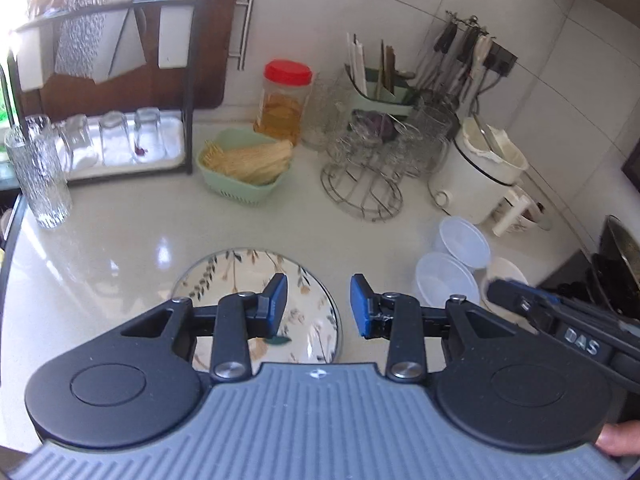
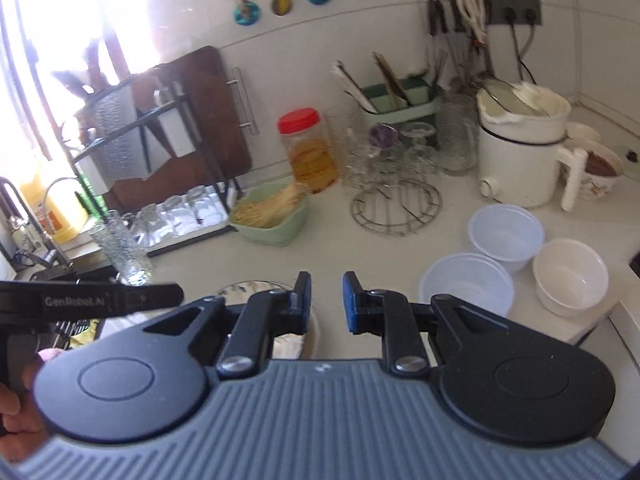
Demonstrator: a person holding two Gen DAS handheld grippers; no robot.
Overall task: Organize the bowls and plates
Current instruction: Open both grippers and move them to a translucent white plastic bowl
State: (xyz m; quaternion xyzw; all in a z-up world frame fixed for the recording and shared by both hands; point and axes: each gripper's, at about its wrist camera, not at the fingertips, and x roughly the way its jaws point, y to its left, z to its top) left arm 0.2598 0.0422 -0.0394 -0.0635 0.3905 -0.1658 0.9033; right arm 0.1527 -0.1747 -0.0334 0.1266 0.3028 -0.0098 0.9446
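A floral plate (image 1: 240, 276) lies on the white counter right below my left gripper (image 1: 319, 306), which is open and empty above the plate's right part. The plate's rim also shows in the right wrist view (image 2: 248, 286), under my right gripper (image 2: 327, 302), which is open and empty. Two clear plastic bowls (image 2: 505, 232) (image 2: 466, 286) and a white bowl (image 2: 570, 282) sit on the counter to the right. The clear bowls also show in the left wrist view (image 1: 464, 242) (image 1: 446, 282). My right gripper's side (image 1: 520, 300) reaches in there, over the white bowl.
A green basket of sticks (image 1: 246, 166), a red-lidded jar (image 1: 284, 100), a wire rack of glasses (image 1: 362, 176), a white cooker pot (image 1: 476, 172) and a black dish rack with upturned glasses (image 1: 112, 136) line the back. A tall glass (image 1: 40, 176) stands left.
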